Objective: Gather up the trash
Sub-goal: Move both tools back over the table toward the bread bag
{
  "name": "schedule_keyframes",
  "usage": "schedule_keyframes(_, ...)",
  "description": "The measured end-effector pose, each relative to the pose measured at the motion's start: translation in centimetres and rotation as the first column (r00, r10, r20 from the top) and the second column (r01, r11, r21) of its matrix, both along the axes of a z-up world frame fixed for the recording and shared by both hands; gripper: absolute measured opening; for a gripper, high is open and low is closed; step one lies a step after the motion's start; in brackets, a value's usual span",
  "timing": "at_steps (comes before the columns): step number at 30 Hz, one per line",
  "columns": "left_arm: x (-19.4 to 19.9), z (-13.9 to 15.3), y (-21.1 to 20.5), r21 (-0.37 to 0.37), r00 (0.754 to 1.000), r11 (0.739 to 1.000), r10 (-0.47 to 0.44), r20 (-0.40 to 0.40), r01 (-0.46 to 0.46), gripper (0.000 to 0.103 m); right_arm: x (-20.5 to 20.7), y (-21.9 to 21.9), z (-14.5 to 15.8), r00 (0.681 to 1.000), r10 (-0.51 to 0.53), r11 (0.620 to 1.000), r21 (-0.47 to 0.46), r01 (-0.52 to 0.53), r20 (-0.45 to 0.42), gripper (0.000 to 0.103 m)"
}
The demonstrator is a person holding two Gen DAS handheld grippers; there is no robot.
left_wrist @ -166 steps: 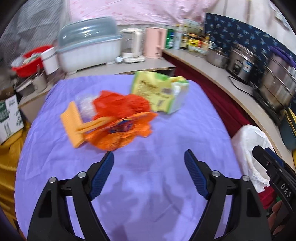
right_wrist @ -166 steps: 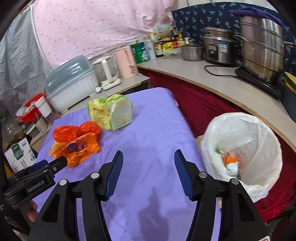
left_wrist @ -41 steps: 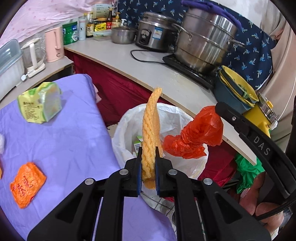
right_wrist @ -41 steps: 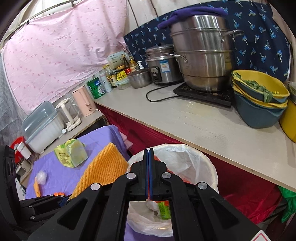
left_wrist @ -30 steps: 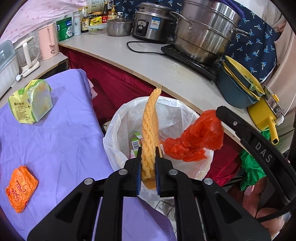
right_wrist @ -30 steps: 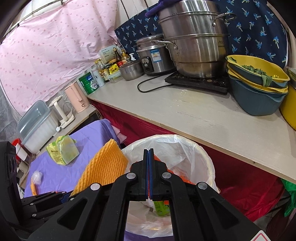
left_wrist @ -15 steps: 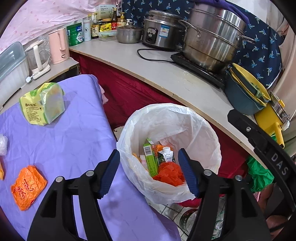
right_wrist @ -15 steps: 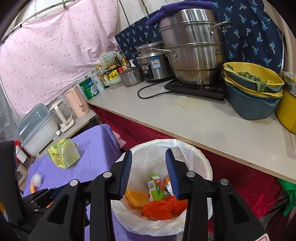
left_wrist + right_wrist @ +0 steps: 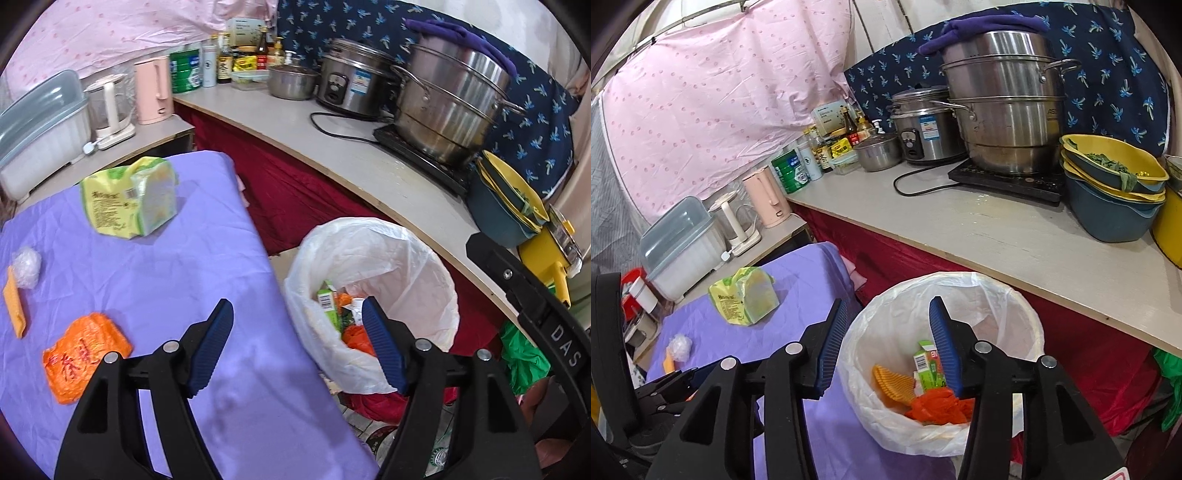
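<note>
— Both tongs hang released and empty: the left gripper (image 9: 297,347) straddles the table edge, the right gripper (image 9: 888,347) hovers over the white plastic-lined trash bin (image 9: 1004,295). What should the operator fetch next?

— Trash lies on the purple tablecloth (image 9: 147,266). From the left gripper, the flat orange foil wrapper (image 9: 83,363) sits nearest at nine o'clock; the crumpled clear plastic ball (image 9: 26,266) and thin orange strip (image 9: 14,308) at ten; the yellow-green snack bag (image 9: 129,195) at eleven. He judges pinching the wrapper's raised edge best, not pressing it flat.
</note>
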State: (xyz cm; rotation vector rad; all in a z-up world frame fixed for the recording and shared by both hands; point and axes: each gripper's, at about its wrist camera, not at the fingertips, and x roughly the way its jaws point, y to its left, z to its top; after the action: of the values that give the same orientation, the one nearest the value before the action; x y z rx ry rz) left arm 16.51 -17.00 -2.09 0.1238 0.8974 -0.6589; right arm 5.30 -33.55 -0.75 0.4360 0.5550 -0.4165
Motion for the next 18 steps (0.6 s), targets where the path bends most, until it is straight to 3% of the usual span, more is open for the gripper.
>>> schedule_keyframes(8, 1.0, 0.2, 4.3, -0.020, 0.997, 0.997, 0.072, -0.009, -0.072, 0.070, 1.0, 3.4, 0.3, 0.999, 0.045, 0.999, -0.008, -0.045, 0.001, 0.049)
schedule_keyframes(18, 3.0, -0.1, 11.6, -0.042, 0.977, 0.977, 0.210, -0.026, -0.211, 0.075, 3.0, 8.2, 0.0, 0.992, 0.123, 0.992, -0.015, -0.123, -0.018, 0.051)
